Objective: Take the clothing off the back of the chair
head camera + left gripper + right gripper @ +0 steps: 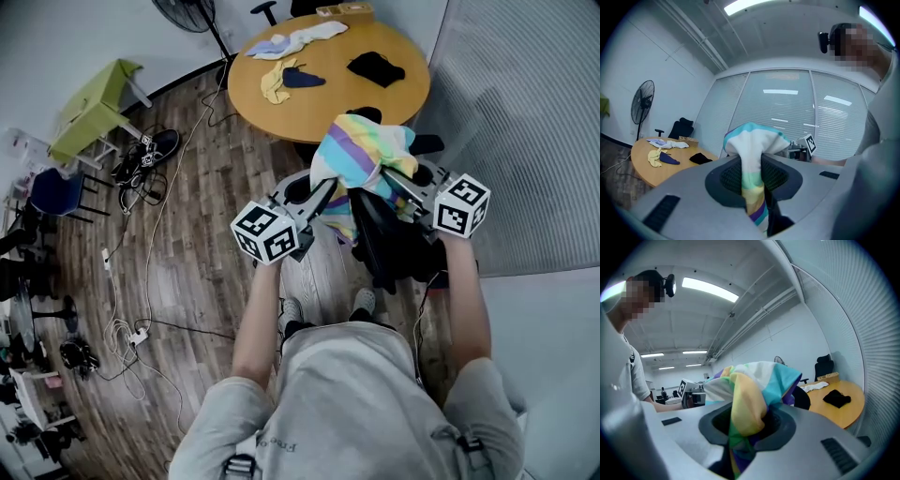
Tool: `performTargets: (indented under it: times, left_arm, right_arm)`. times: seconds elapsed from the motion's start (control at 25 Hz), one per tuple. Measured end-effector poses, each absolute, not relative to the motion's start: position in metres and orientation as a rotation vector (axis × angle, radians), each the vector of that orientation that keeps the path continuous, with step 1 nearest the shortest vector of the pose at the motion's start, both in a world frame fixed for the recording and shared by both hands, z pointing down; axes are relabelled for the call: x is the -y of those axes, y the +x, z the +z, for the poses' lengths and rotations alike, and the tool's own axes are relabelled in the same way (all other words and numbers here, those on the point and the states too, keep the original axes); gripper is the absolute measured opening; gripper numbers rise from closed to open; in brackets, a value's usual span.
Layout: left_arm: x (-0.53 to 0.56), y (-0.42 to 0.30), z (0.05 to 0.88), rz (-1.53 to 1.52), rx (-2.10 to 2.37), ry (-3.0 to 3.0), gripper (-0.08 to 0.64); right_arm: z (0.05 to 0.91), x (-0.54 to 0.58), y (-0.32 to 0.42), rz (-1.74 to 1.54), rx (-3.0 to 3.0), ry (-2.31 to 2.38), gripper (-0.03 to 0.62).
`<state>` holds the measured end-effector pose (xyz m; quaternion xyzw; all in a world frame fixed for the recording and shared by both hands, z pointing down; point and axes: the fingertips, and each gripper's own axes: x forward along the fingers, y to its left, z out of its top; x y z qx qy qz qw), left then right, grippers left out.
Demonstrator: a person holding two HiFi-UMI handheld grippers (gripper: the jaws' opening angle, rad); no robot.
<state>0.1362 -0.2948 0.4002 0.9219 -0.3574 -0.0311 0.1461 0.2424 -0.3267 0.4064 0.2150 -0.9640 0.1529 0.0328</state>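
Clothing (361, 155) clamped, shoes (291, 312) (head view only)

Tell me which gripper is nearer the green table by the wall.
Left. The left gripper grips the striped garment on the side facing the green table; the right gripper grips its far side.

The striped clothing (361, 155) is soft, matt cloth, bunched into loose folds. The left claw (328, 192) and the right claw (398, 178) have smooth grey shells that look like matt plastic. Their darker, finely ribbed pads (732, 176) press into the cloth. The round worktop (375, 108) has a smooth, wood-look top with a faint sheen. The floor (202, 197) is grained wood planking. The chair (389, 239) is matt black.
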Motion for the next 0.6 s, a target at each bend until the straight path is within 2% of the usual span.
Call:
performTargets:
  times: [0.6]
  left_arm:
    - [0.275, 0.080, 0.354, -0.165, 1.022, 2.698, 0.098]
  right_arm:
    - [0.337, 0.302, 0.196, 0.132, 2.820, 0.946, 0.095]
